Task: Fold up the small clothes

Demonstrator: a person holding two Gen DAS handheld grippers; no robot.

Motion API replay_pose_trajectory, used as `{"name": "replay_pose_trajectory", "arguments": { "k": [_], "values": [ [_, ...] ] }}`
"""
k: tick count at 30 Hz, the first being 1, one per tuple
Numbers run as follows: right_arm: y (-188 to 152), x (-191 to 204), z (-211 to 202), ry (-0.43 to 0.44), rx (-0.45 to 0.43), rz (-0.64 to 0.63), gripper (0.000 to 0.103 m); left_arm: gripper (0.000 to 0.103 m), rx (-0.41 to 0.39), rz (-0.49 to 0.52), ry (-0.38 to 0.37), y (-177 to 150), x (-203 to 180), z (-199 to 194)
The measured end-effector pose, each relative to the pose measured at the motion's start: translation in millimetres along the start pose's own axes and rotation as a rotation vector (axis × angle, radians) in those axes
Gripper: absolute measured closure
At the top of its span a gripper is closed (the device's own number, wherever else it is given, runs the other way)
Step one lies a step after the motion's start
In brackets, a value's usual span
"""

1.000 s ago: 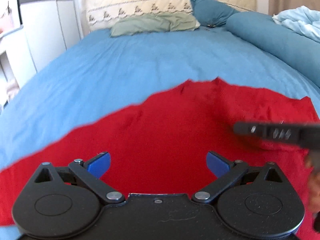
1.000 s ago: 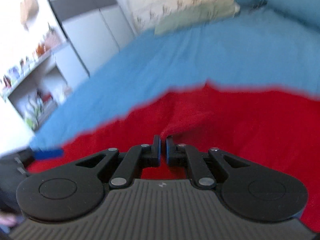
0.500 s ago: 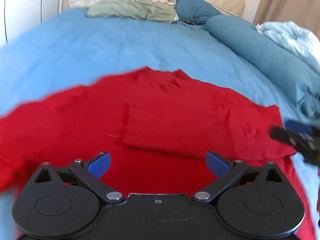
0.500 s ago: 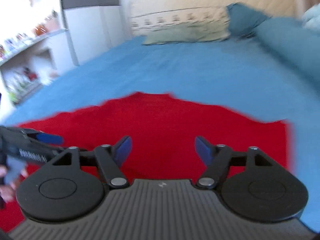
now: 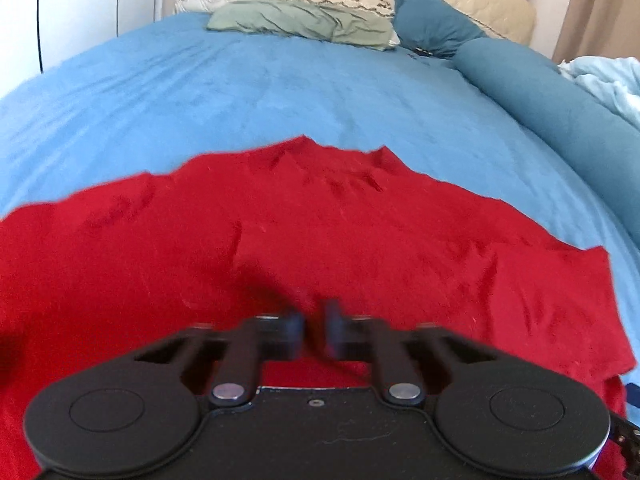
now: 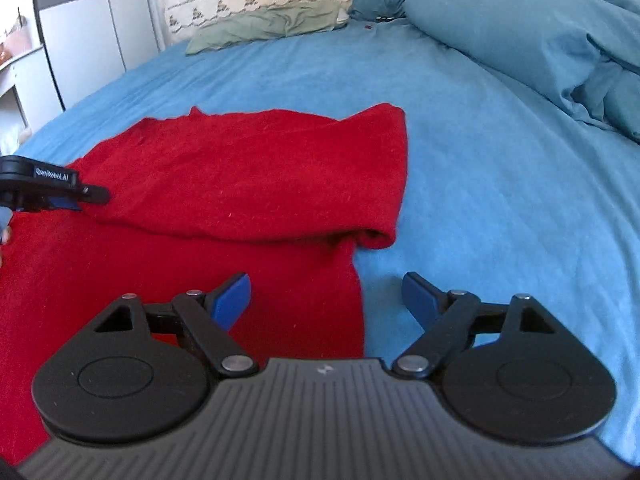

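Observation:
A red knit garment lies flat on the blue bed; in the right wrist view its right sleeve is folded across the body. My left gripper has its jaws nearly together, low over the red cloth; whether it pinches the fabric is not clear. It also shows at the left edge of the right wrist view, at the folded sleeve's cuff end. My right gripper is open and empty, above the garment's right edge where red cloth meets the blue sheet.
The blue bed sheet spreads around the garment. A green pillow, a dark teal pillow and a long teal bolster lie at the head and right side. White cabinets stand at the left.
My right gripper let go of the sleeve, opened and drew back to the garment's right edge. My left gripper moved down onto the red cloth and closed its jaws.

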State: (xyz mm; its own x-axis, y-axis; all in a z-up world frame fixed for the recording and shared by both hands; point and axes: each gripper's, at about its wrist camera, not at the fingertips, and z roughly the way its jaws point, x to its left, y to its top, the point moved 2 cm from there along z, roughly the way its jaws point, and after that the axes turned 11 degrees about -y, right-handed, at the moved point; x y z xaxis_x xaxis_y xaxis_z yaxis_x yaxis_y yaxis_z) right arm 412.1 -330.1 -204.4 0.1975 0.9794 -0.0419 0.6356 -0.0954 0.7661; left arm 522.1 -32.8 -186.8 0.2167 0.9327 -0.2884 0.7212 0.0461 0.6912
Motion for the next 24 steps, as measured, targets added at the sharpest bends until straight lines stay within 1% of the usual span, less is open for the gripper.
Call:
{"name": "replay_pose_trajectory", "arguments": {
  "k": [2,5,7,10,13,15,16,18,21,23,24],
  "values": [
    [4,6,4,-0.017,-0.008,-0.027,0.004,0.099,-0.023,0.012,0.001,5,-2,-1],
    [18,17,13,-0.042,-0.02,-0.049,0.004,0.099,-0.093,0.057,0.018,15,-9,-16],
    [25,24,20,-0.055,-0.021,-0.052,0.004,0.099,-0.162,0.079,0.024,27,-9,-34],
    [33,27,30,-0.057,-0.014,-0.056,0.004,0.099,-0.269,0.107,0.063,40,-4,-65],
    [41,32,36,-0.073,-0.019,-0.072,0.004,0.099,-0.345,0.129,0.111,41,9,-91],
    [44,32,40,-0.073,-0.017,-0.068,0.004,0.099,-0.364,0.137,0.141,35,22,-100],
    [46,32,44,-0.067,-0.013,-0.063,0.004,0.099,-0.361,0.134,0.156,30,28,-102],
    [49,30,48,-0.074,-0.004,-0.048,0.004,0.099,-0.335,0.121,0.161,20,41,-99],
    [51,22,50,-0.106,0.003,-0.023,0.004,0.099,-0.303,0.087,0.169,2,55,-95],
    [49,15,48,-0.164,-0.006,-0.026,0.004,0.099,-0.29,0.065,0.17,-7,59,-91],
    [49,9,48,-0.177,-0.002,-0.024,0.004,0.099,-0.285,0.054,0.167,-13,61,-91]
  ]
}}
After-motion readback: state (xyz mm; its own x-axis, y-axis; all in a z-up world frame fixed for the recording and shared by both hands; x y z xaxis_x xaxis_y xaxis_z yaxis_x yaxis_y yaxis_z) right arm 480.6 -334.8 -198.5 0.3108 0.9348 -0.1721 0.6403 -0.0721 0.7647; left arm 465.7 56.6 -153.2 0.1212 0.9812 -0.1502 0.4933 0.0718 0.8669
